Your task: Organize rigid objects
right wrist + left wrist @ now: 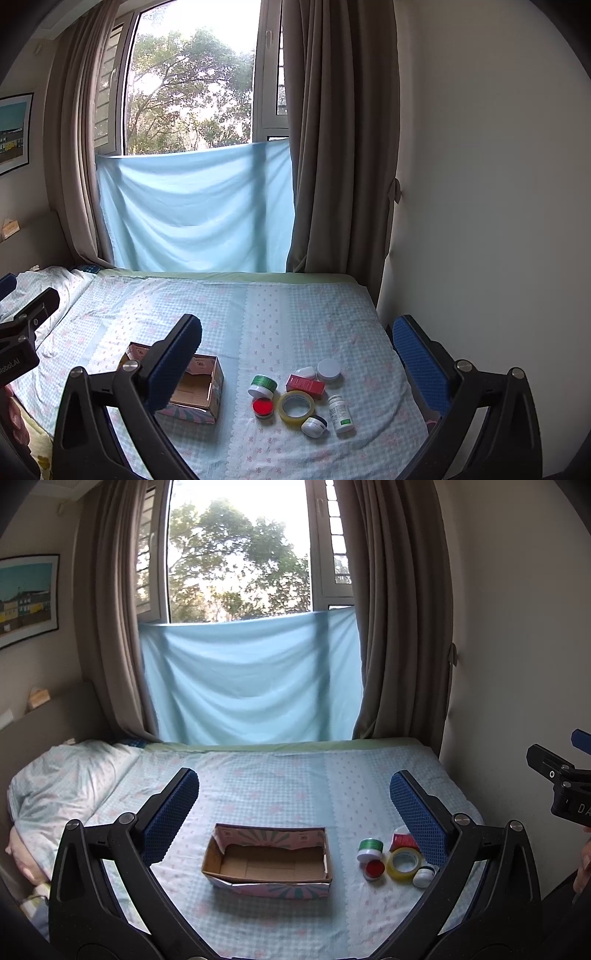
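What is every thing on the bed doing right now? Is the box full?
cardboard box: open, empty
tape roll: lying flat
white bottle: lying on its side
green-lid jar: closed
red box: lying flat
left gripper: open
right gripper: open

Open cardboard box (266, 864) empty on bed, small jars (263, 386), tape roll (296, 408), white bottle (341, 413) clustered beside it

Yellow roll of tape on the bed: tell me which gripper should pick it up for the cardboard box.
Right. The right gripper is open with the yellow roll of tape between its fingers' lines; the left gripper frames the open cardboard box.
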The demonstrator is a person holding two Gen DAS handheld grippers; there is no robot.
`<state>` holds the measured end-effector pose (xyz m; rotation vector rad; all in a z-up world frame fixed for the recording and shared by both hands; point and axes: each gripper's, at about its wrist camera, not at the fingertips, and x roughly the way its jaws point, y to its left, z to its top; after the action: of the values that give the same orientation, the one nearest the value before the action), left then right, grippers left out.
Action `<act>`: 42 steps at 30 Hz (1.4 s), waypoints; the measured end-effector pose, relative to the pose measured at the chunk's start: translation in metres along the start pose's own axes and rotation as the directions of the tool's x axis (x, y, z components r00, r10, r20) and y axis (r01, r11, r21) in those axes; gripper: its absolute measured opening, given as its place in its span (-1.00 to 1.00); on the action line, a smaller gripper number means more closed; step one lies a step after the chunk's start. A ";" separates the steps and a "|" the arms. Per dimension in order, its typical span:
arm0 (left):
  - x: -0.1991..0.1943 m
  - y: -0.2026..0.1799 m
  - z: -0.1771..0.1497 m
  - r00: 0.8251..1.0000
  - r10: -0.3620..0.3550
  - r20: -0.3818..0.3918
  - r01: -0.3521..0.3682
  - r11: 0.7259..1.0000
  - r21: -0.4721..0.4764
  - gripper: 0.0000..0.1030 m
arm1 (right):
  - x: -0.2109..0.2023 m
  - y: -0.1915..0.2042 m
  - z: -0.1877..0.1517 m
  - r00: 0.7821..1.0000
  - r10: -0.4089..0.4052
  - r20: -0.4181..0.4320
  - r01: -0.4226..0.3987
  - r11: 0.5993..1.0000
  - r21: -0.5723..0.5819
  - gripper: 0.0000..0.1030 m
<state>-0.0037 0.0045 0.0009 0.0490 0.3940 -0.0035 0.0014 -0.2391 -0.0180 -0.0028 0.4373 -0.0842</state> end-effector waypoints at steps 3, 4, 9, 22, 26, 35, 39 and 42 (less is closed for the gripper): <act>0.001 0.000 0.000 1.000 -0.011 -0.007 0.011 1.000 -0.005 0.99 | 0.000 0.000 0.000 1.000 0.000 0.000 0.000 1.000 -0.002 1.00; 0.001 0.000 0.000 1.000 -0.013 -0.009 0.013 1.000 -0.007 0.99 | 0.000 0.000 0.000 1.000 -0.001 0.001 0.001 1.000 -0.003 1.00; 0.003 0.000 0.001 1.000 -0.011 -0.012 0.011 1.000 -0.008 0.99 | 0.001 0.000 -0.001 1.000 -0.001 0.000 0.001 1.000 -0.003 1.00; 0.008 0.000 0.004 1.000 -0.023 -0.015 0.023 1.000 -0.012 0.99 | 0.004 0.002 0.000 1.000 -0.002 -0.004 0.002 1.000 -0.009 1.00; 0.013 0.002 0.003 0.999 -0.027 -0.033 0.026 0.999 -0.026 0.99 | 0.004 0.002 0.001 1.000 0.000 -0.005 0.000 1.000 -0.009 1.00; 0.015 0.006 0.003 0.999 -0.029 -0.030 0.028 0.999 -0.028 0.99 | 0.007 0.006 0.004 1.000 -0.006 -0.009 0.005 1.000 -0.015 1.00; 0.016 0.007 0.003 0.999 -0.029 -0.033 0.029 0.999 -0.024 0.99 | 0.007 0.008 0.006 1.000 -0.007 -0.009 0.007 1.000 -0.016 1.00; 0.016 0.007 0.003 0.999 -0.028 -0.034 0.027 0.999 -0.025 0.99 | 0.008 0.010 0.007 1.000 -0.008 -0.010 0.008 1.000 -0.014 1.00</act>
<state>0.0124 0.0113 -0.0025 0.0195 0.4289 -0.0253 0.0119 -0.2297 -0.0154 -0.0180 0.4484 -0.0894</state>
